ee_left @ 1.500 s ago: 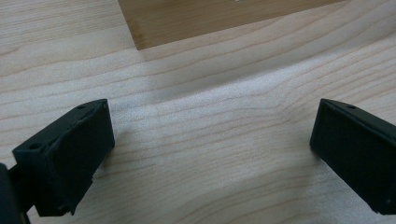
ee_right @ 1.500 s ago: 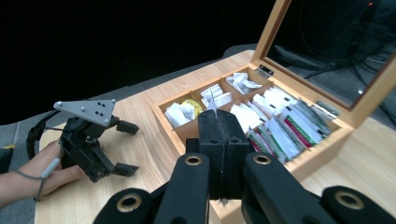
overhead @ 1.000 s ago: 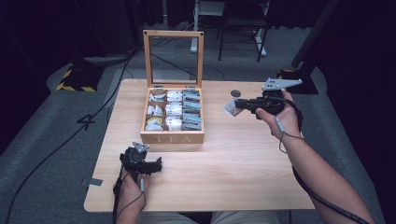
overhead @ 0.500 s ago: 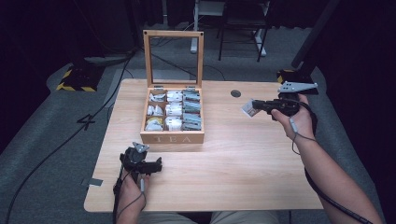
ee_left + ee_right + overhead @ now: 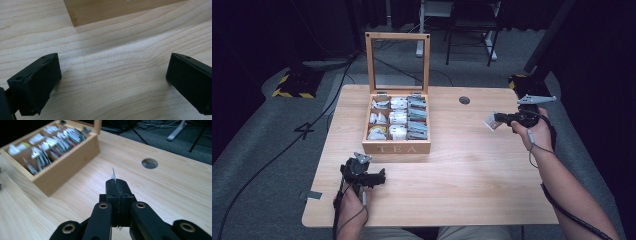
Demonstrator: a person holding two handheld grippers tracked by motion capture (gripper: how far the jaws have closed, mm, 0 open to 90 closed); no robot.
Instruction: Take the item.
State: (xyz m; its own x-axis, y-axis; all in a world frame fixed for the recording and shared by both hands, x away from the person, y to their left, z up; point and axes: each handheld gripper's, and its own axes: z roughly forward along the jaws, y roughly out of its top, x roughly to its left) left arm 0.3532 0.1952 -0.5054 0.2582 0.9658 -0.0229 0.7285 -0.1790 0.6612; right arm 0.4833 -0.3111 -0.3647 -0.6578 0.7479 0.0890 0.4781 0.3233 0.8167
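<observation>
The tabletop [image 5: 472,170] carries an open wooden tea box [image 5: 397,146] at its centre, lid upright, compartments full of tea bags [image 5: 398,118]. At three o'clock from the box, well apart, the right gripper [image 5: 498,120] pinches a white tea bag [image 5: 490,123] between pressed-together jaws, above bare wood. A round hole [image 5: 464,100] lies at eleven o'clock from it. The left gripper [image 5: 379,177], jaws spread, rests at seven o'clock from the box.

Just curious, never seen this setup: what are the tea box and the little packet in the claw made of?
Light wooden tea box: seemingly pale, matte wood, with visible grain; its upright lid looks see-through, glass or plastic. Small white packet in the right claw: thin, flat, probably paper.
</observation>
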